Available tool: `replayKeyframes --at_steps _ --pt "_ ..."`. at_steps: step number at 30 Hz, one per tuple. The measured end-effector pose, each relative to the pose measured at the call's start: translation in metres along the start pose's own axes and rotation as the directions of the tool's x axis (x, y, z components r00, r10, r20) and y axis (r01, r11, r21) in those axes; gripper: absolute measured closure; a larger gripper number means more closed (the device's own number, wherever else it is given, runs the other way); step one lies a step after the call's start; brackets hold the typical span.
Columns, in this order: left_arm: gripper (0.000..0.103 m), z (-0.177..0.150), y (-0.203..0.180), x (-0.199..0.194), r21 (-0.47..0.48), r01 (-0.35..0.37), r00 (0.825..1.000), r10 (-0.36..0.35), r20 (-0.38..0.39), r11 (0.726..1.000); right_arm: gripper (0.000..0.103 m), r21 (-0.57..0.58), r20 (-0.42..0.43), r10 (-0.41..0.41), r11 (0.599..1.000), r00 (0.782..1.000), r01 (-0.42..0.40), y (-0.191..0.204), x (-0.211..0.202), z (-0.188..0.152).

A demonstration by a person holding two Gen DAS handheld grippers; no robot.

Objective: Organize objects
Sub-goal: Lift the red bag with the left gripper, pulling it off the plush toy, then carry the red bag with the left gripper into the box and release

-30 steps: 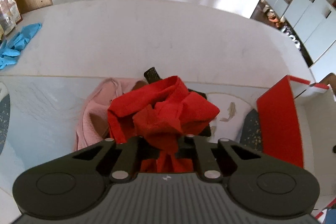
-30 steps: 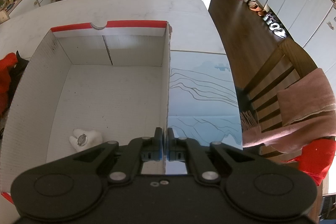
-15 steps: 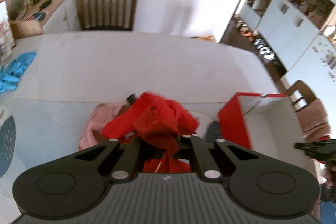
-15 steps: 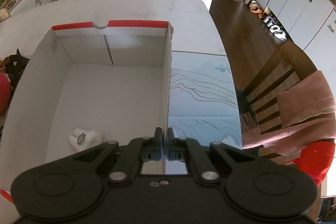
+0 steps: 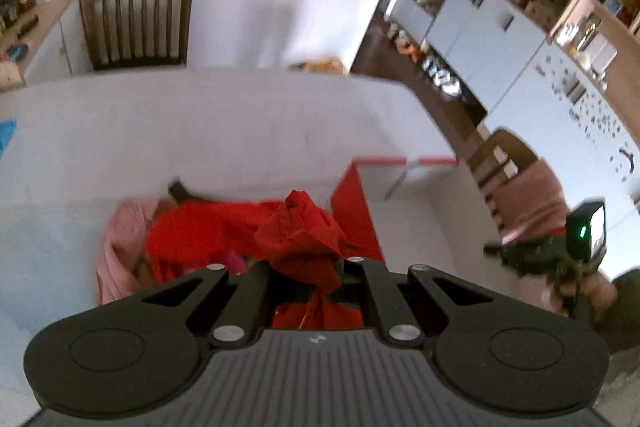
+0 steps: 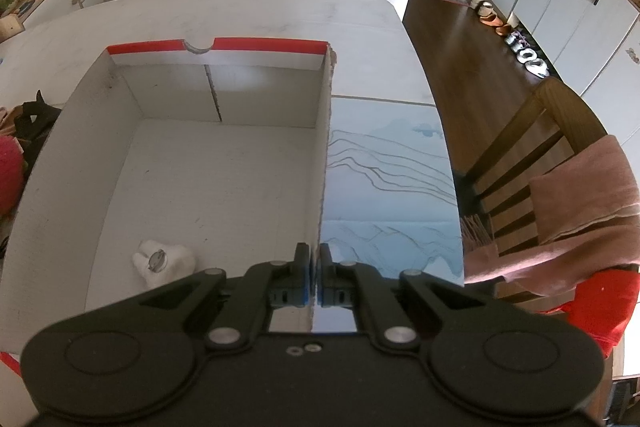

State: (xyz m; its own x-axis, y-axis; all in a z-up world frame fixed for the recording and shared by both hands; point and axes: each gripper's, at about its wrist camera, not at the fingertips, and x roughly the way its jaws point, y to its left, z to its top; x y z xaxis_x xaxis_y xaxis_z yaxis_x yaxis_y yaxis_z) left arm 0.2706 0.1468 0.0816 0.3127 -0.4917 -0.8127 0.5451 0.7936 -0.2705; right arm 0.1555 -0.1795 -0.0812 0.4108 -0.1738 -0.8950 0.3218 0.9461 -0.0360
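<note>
Left gripper (image 5: 306, 279) clamped on red cloth (image 5: 298, 239) beside box (image 6: 224, 163); right gripper (image 6: 315, 281) pinching box wall.

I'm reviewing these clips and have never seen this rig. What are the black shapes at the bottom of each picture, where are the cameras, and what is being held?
The black shapes are two handheld grippers, each with a camera looking along its fingers. In the left wrist view, the left gripper is shut on a red cloth, above a pink cloth on the white table. In the right wrist view, the right gripper pinches the side wall of an open cardboard box, which contains a small white object.
</note>
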Motion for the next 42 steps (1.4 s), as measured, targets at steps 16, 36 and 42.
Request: replayKeyframes --at_steps 16,36,42 --pt "0.099 -0.105 0.038 0.097 0.105 -0.183 0.968 0.198 -0.155 0.978 0.1 -0.015 0.0 0.001 1.0 1.0 -0.001 0.003 0.0 -0.002" --pt "0.047 -0.115 0.041 0.129 0.176 -0.236 0.964 0.253 -0.081 0.956 0.1 -0.016 -0.002 0.004 1.0 1.0 -0.004 0.004 0.0 -0.003" --pt "0.074 -0.11 0.05 0.138 0.11 -0.249 0.96 0.261 -0.105 0.962 0.1 -0.018 -0.002 0.004 1.0 1.0 -0.004 0.004 0.0 -0.003"
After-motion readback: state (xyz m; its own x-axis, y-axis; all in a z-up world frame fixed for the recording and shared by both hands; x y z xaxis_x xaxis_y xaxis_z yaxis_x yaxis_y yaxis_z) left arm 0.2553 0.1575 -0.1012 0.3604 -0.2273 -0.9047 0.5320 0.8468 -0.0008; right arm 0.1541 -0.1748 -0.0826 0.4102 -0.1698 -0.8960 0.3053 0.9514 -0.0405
